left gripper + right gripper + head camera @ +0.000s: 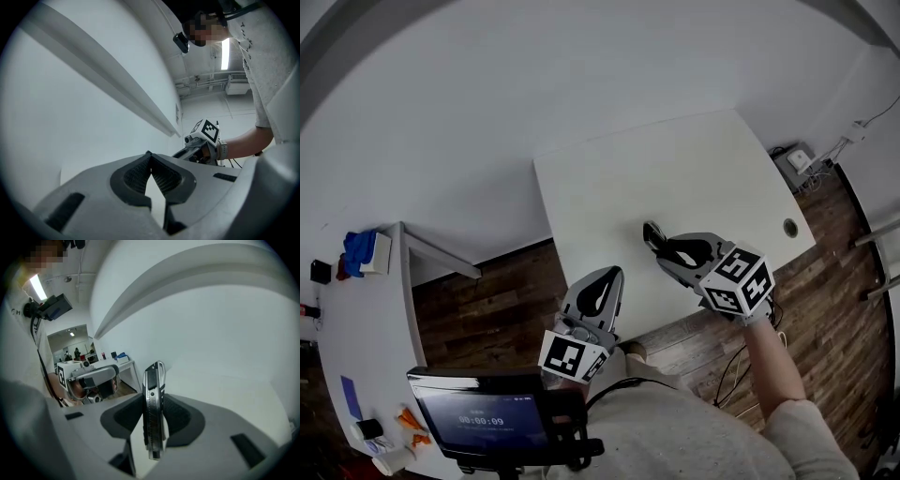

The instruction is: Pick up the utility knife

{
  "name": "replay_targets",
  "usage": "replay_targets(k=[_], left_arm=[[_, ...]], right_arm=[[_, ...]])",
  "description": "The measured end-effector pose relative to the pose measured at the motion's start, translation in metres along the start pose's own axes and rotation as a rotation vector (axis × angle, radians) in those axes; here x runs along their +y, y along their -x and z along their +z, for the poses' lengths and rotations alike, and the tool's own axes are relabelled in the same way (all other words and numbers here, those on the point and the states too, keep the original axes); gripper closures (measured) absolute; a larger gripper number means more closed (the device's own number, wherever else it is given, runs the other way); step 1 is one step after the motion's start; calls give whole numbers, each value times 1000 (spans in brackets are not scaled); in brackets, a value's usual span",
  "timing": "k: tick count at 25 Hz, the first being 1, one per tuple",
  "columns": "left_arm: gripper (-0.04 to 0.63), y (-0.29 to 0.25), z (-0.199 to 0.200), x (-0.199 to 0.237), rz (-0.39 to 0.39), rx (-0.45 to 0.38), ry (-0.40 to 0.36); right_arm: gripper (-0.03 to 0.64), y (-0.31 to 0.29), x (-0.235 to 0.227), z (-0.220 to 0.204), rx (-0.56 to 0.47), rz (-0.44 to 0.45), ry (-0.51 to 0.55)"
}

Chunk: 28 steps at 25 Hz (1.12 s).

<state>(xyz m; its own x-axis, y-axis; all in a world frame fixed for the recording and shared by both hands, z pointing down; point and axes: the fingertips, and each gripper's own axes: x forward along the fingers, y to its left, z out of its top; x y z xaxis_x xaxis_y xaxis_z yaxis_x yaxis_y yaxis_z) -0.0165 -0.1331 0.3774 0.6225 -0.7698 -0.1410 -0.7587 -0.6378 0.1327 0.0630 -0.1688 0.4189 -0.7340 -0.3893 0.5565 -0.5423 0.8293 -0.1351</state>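
Two grippers hang over the white worktop (675, 178), both by its edge nearest the person. The right gripper (664, 249) has its jaws pinching the utility knife (153, 413) (black and silver, gripped by its flat sides, one end poking past the tips) above the worktop. The left gripper (604, 279) has its jaws pressed together, nothing between them.

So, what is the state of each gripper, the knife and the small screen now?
Left gripper: shut, empty.
Right gripper: shut on the knife.
Utility knife: clamped edge-on between the right jaws; blade not visible.
Screen: lit, showing digits.
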Motion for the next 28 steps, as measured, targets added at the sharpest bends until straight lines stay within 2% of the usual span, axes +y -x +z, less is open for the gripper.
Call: replay_targets(k=[7,11,15,22,28], left_arm=[[588,3,-12,-3,-2,-19,55],[588,-6,17,-8,-17,-7,-14],[588,-7,25,-4,-10,-6,-38],[588,-1,28,12,13,-2,-45],[588,-2,36,27,18,-3,-22]], right_arm=[[482,31,14,27,-208,-37,-92],[480,44,20,34,-316,-64,-142],[481,51,21,40,-429,-86,-158],[481,49,29,57,-542,-108,-194],[481,51,32,74,-616,-132,-175]])
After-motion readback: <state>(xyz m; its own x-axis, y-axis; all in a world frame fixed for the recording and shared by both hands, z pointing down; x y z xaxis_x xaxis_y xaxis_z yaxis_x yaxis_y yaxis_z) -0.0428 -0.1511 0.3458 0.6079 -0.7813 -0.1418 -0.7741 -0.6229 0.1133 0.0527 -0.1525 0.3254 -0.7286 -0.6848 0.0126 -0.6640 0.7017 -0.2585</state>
